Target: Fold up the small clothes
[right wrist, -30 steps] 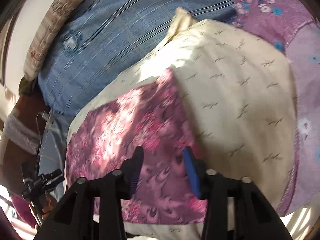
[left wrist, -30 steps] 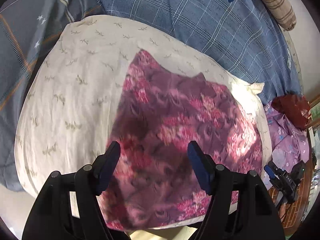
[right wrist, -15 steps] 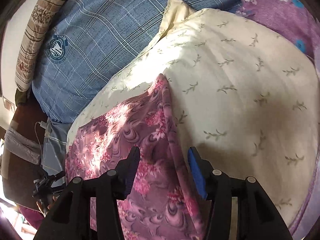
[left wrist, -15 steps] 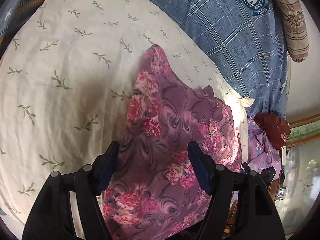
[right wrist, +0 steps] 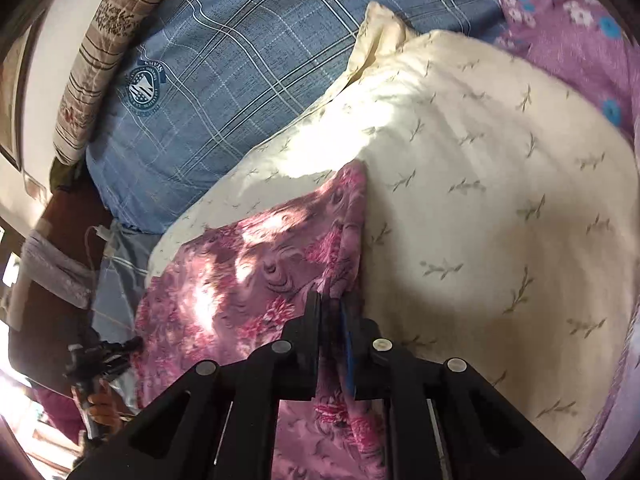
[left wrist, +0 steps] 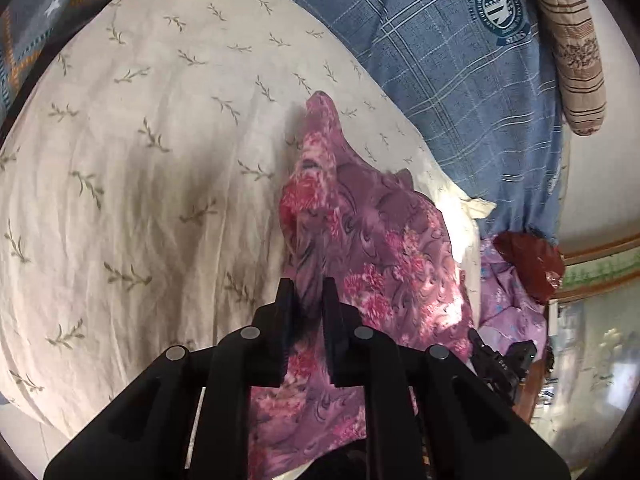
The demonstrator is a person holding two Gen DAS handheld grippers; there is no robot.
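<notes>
A small pink and purple floral garment [left wrist: 372, 240] [right wrist: 256, 264] lies on a cream pillow [left wrist: 140, 160] [right wrist: 480, 184] printed with small sprigs. My left gripper [left wrist: 307, 292] is closing on the garment's left edge, and a bunched fold of the cloth is pinched between its jaws. My right gripper [right wrist: 332, 308] is closing on the garment's right edge, with the cloth pressed between its black finger and its blue pad. Each gripper shows small in the other's view, the right gripper [left wrist: 500, 360] at lower right and the left gripper [right wrist: 100, 356] at lower left, held by a hand.
A blue checked bedcover with a round crest [left wrist: 500, 8] [right wrist: 144, 88] lies behind the pillow. A brown striped bolster [left wrist: 572, 52] [right wrist: 92, 64] runs along the far edge. A lilac flowered cloth [right wrist: 572, 24] and a dark red cloth [left wrist: 528, 260] lie beside the pillow.
Both grippers moved forward and lower onto the garment's side edges. Their jaws went from wide apart to pinched on the cloth, which has bunched into folds.
</notes>
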